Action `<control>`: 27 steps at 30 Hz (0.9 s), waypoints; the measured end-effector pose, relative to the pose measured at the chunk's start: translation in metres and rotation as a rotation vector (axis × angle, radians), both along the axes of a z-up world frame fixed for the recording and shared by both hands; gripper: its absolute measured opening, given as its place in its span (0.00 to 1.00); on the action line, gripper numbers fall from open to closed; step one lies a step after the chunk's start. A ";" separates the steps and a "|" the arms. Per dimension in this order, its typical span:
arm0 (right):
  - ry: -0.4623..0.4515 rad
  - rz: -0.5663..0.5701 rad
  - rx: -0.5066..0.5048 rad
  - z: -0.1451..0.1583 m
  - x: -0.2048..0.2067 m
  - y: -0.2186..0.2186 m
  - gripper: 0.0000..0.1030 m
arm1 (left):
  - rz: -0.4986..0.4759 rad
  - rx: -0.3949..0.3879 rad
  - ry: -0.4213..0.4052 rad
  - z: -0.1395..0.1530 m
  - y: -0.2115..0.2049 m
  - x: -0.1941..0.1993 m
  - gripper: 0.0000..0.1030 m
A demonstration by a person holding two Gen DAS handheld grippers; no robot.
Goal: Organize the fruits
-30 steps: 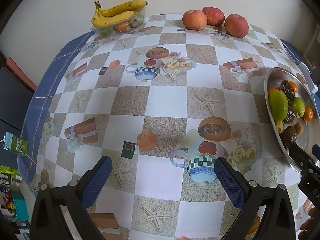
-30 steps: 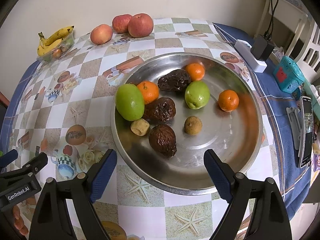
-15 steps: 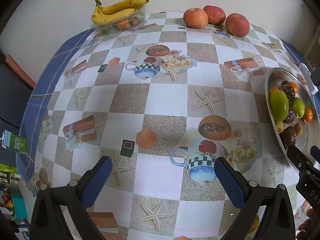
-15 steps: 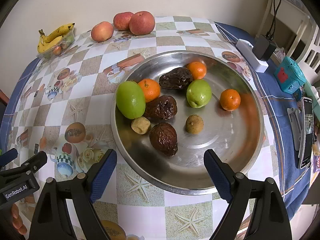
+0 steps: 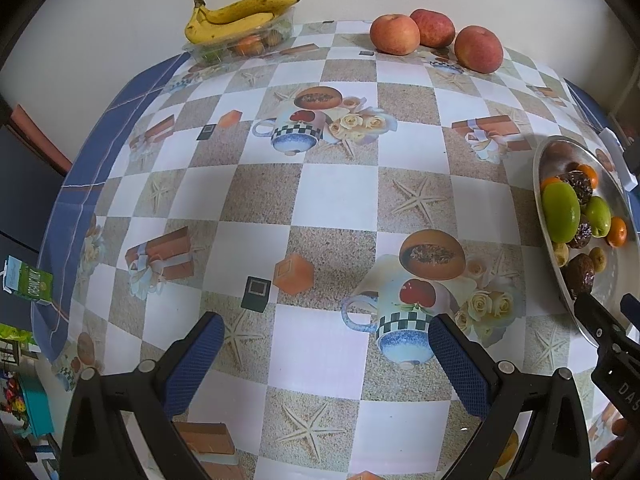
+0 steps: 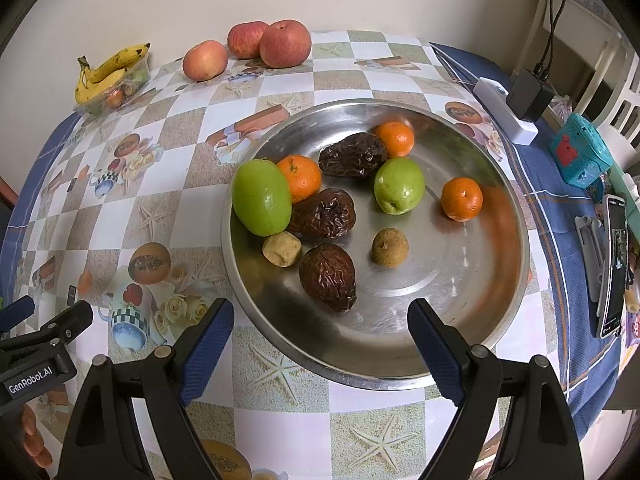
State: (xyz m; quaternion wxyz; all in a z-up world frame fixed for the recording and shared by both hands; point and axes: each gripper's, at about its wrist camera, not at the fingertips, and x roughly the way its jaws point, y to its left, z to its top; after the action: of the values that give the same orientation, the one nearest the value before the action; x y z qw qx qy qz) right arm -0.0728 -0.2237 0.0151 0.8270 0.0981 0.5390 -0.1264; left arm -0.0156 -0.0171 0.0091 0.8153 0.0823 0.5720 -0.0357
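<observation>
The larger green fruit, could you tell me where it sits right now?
In the right wrist view, the larger green fruit lies at the left edge of the steel plate, touching an orange and a wrinkled brown fruit.

Steel tray [image 6: 472, 312] lies just ahead of the right claw [image 6: 320, 344], holding two green fruits [image 6: 262, 196], three oranges [image 6: 461, 199], three wrinkled dates [image 6: 329, 277] and two small tan fruits [image 6: 390, 247]. Three apples [image 6: 285, 43] and bananas [image 6: 108, 70] lie far ahead-left.
</observation>
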 end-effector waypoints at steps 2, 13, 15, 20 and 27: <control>0.002 0.002 -0.001 -0.001 0.000 0.000 0.86 | 0.001 0.000 0.000 0.000 0.000 0.000 1.00; 0.009 0.010 0.000 -0.003 0.000 0.000 0.86 | 0.008 -0.001 0.004 -0.002 0.001 0.000 1.00; 0.010 0.011 0.001 -0.003 0.001 0.000 0.86 | 0.007 -0.001 0.005 -0.002 0.001 0.000 1.00; 0.011 0.011 0.001 -0.003 0.001 0.001 0.86 | 0.009 -0.001 0.006 -0.002 0.002 0.000 1.00; 0.017 0.011 0.002 -0.006 0.000 0.001 0.86 | 0.008 -0.001 0.006 -0.002 0.001 0.001 1.00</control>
State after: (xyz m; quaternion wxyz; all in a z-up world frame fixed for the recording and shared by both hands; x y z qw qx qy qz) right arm -0.0726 -0.2222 0.0088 0.8229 0.0948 0.5467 -0.1220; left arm -0.0148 -0.0157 0.0068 0.8137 0.0793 0.5749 -0.0329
